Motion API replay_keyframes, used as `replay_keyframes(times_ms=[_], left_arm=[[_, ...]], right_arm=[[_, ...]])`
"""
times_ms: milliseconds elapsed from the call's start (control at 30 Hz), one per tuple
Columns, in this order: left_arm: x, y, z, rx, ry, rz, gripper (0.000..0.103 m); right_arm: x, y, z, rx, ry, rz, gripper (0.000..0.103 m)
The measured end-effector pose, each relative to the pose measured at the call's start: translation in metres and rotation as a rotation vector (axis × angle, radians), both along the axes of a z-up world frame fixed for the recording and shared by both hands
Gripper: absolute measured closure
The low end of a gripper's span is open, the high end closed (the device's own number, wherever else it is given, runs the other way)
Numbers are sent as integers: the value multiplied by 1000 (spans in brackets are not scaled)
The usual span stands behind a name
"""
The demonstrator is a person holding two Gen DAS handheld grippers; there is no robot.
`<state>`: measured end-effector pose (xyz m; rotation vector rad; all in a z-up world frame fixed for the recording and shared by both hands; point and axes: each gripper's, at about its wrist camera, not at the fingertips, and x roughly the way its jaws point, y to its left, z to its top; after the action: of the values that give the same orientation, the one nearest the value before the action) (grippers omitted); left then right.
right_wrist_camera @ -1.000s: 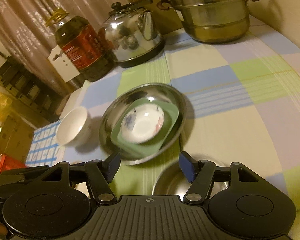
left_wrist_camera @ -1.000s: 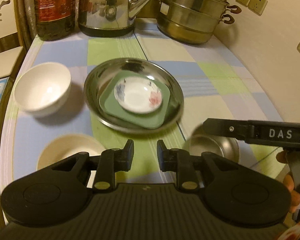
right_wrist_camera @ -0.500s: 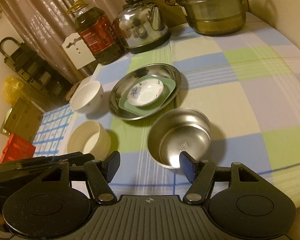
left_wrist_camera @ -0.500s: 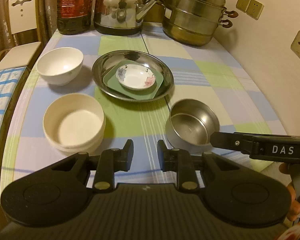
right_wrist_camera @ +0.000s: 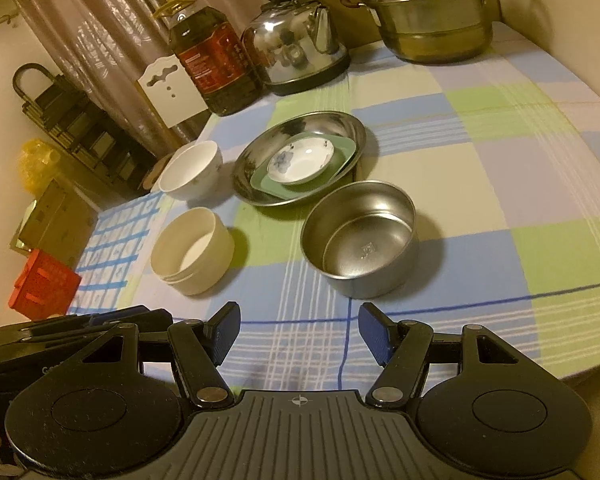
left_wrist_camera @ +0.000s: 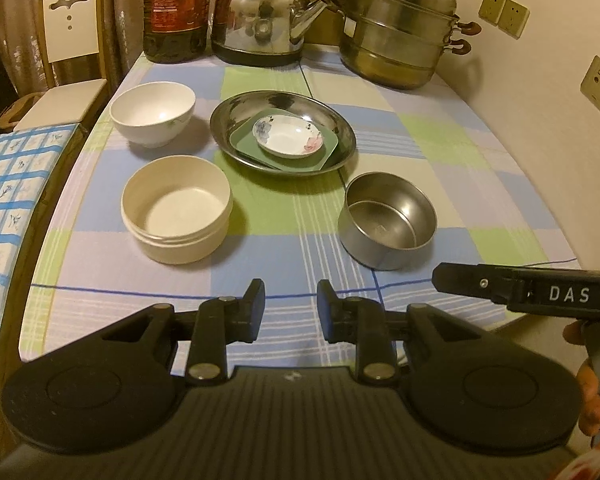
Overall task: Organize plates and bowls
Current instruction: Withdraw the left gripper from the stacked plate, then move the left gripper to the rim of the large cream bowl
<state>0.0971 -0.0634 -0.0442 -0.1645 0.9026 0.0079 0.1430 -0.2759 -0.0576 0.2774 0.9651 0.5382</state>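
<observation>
We have drawn back — plates sit nested at twelve o'clock, three bowls remain loose; left tool [left_wrist_camera: 291, 306] narrowly apart, right tool [right_wrist_camera: 299, 334] wide apart, both empty.

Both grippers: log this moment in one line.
left gripper open, empty | right gripper open, empty | plates stacked | steel bowl unstacked

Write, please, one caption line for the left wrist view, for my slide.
Empty left gripper above checked tablecloth; plates nested in steel plate, three bowls apart.
</observation>
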Motion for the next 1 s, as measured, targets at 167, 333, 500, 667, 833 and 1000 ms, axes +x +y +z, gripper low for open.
replay_keyframes(times_ms=[167,333,500,667,833,1000], left_arm=[[-5,11,-4,-8,5,12,78],[-6,35,-8,-9,22,36,78],[-1,65,-10,7,38,51,78],[7,92,-15,9,60,53,78],[18,113,-20,-8,77,54,78],[27,131,-23,-15,86,67,77]], right_arm=[[-4,8,-2,-26,16,7,38],[0,27,-8,-46,35,25,38],[7,55,-12,-69,50,45,38],[15,77,-15,-80,60,41,38],[24,95,-20,-88,77,28,38],[33,113,-23,-84,88,32,38]])
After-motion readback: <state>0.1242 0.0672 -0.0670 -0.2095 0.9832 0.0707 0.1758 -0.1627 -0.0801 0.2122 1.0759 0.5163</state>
